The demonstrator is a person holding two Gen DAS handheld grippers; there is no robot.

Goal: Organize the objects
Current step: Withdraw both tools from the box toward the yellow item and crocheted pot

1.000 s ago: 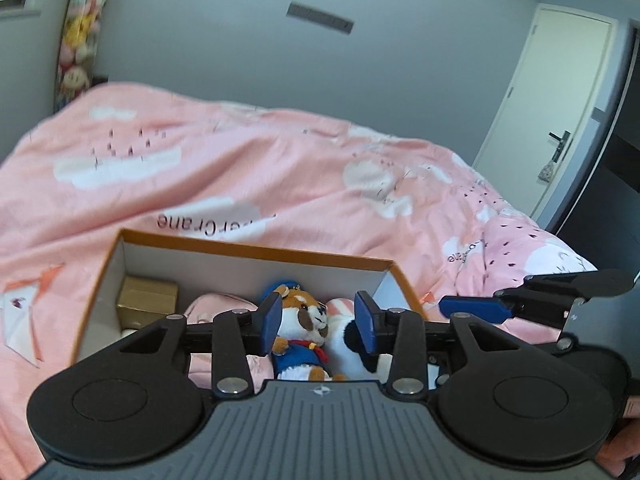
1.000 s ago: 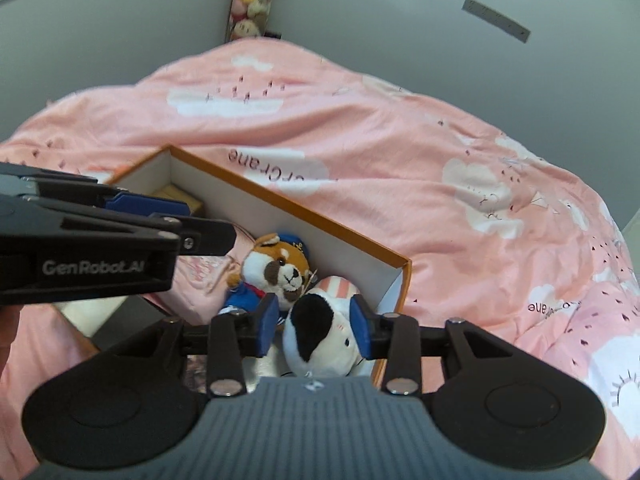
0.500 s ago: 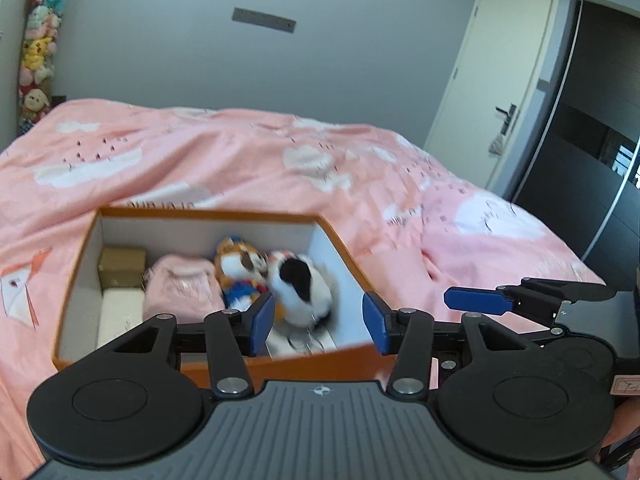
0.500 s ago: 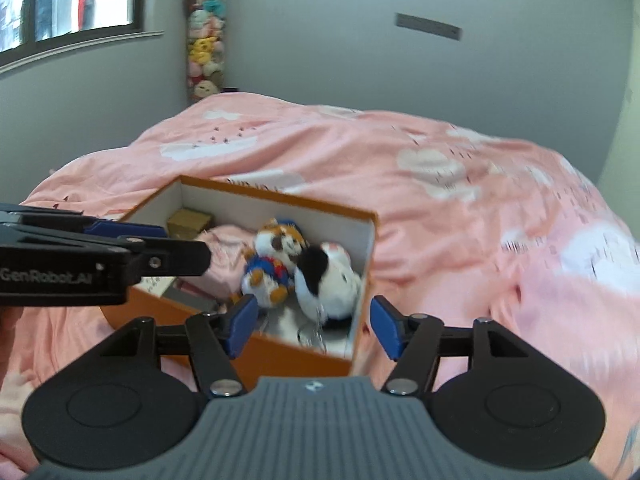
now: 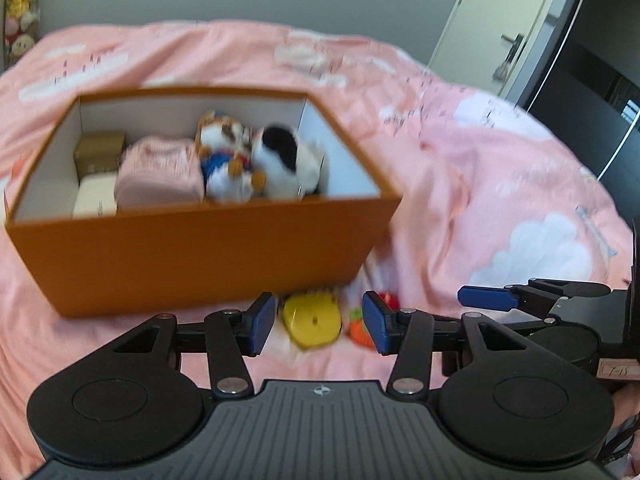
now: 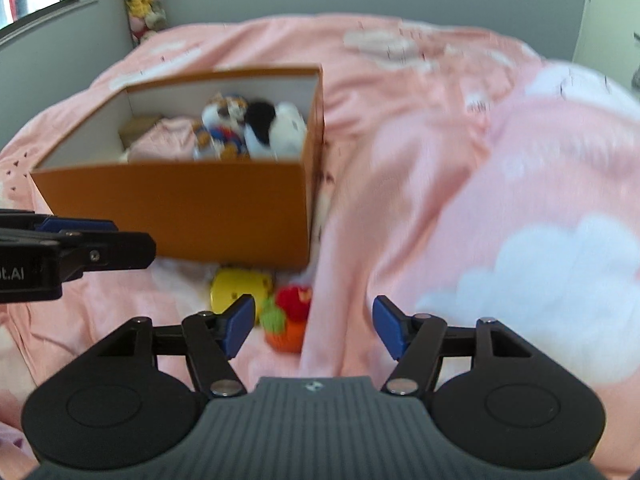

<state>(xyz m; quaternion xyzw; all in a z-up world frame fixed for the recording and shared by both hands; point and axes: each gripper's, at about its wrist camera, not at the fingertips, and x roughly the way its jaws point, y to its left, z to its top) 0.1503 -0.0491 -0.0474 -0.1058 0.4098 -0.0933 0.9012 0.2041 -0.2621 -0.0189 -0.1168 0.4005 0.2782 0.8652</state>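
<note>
— Counting it off: one orange box [image 5: 192, 256] sits on the pink cloud-print bedspread [image 5: 500, 168], and it holds two plush toys side by side at its right end, a fox-like plush in blue [image 5: 226, 148] and a black-and-white plush [image 5: 286, 160] touching it.

— What else is in there?

— One folded pink cloth [image 5: 160, 174] in the middle, then at the left end one small brown box [image 5: 98, 154] with one cream box [image 5: 96, 200] in front of it. The picture is blurred, so finer detail is lost.

— And outside the box?

— Three small things lie on the bedspread just in front of its near right corner: one yellow toy [image 6: 240, 286], one red toy [image 6: 294, 298] beside it, and one orange-and-green toy [image 6: 282, 330] touching the red one.

— The tools?

— Two. The left gripper [image 5: 318, 322] hangs above the yellow toy, its jaws parted and having just been opening, nothing between the pads. The right gripper [image 6: 314, 324] is the same, jaws apart after widening, empty, above the bedspread just right of the orange-and-green toy.
</note>
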